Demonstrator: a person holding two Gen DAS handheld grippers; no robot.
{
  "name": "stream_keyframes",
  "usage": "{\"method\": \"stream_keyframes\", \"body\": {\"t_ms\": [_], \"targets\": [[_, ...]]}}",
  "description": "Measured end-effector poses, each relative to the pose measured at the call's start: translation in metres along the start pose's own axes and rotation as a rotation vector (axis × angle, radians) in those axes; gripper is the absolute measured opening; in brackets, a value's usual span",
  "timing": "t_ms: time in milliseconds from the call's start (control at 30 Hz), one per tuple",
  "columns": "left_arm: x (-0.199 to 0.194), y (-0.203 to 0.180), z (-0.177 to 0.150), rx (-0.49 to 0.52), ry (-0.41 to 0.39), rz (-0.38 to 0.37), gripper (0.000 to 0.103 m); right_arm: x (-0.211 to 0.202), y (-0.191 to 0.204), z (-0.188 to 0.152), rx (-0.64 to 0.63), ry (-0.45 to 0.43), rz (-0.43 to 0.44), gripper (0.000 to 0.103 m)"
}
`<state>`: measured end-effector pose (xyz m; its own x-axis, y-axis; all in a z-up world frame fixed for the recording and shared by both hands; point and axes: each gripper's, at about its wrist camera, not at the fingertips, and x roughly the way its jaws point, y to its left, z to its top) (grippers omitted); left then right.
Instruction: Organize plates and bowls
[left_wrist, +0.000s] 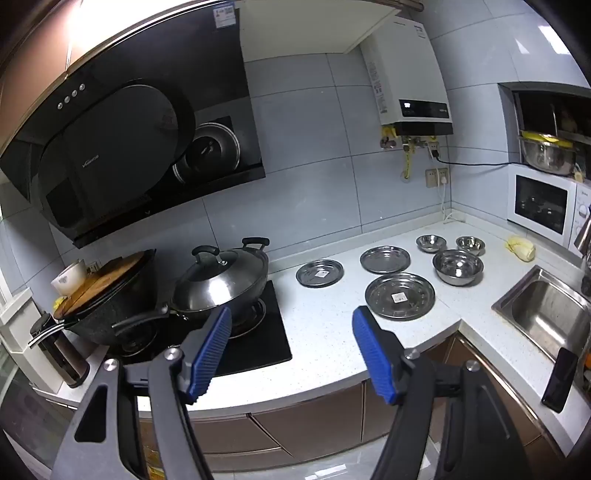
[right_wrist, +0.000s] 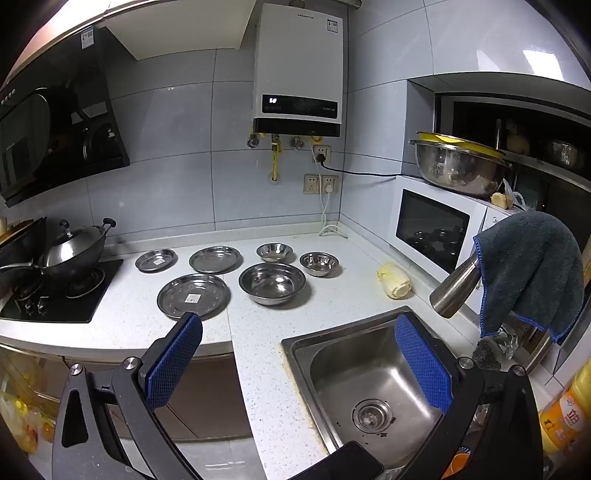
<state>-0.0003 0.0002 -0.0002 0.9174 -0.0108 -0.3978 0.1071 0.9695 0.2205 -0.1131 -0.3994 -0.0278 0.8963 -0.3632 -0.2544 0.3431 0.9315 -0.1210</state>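
Note:
Three steel plates lie flat on the white counter: a large plate (left_wrist: 400, 295) (right_wrist: 193, 296) nearest, a medium plate (left_wrist: 385, 259) (right_wrist: 215, 259) behind it, a small plate (left_wrist: 320, 273) (right_wrist: 156, 260) to the left. Right of them stand a big steel bowl (left_wrist: 458, 266) (right_wrist: 272, 283) and two small bowls (left_wrist: 431, 243) (right_wrist: 274, 252), (left_wrist: 470, 245) (right_wrist: 319, 263). My left gripper (left_wrist: 291, 319) hangs open off the counter's front edge, short of the large plate, holding nothing. My right gripper (right_wrist: 298, 325) is open and empty, between the counter and the sink.
A lidded wok (left_wrist: 221, 277) and a black pan (left_wrist: 110, 295) sit on the hob (left_wrist: 266, 343) at left. A steel sink (right_wrist: 369, 376) lies at right, with a tap (right_wrist: 456, 288) draped in a grey cloth (right_wrist: 532, 269). A microwave (right_wrist: 432, 229), a cabbage piece (right_wrist: 394, 280) and a phone (left_wrist: 559, 378) stand nearby.

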Motion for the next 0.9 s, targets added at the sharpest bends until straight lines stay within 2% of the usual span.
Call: {"method": "stream_keyframes", "body": {"t_ms": [267, 333, 900], "targets": [[0.001, -0.008, -0.007, 0.020, 0.000, -0.001, 0.067, -0.002, 0.003, -0.001, -0.006, -0.012, 0.000, 0.102], [0.003, -0.001, -0.004, -0.007, 0.009, -0.002, 0.067, -0.001, 0.004, 0.000, -0.005, -0.007, 0.002, 0.102], [0.007, 0.008, -0.006, -0.025, 0.020, 0.009, 0.067, 0.003, 0.009, 0.003, -0.012, -0.009, 0.006, 0.102]]}}
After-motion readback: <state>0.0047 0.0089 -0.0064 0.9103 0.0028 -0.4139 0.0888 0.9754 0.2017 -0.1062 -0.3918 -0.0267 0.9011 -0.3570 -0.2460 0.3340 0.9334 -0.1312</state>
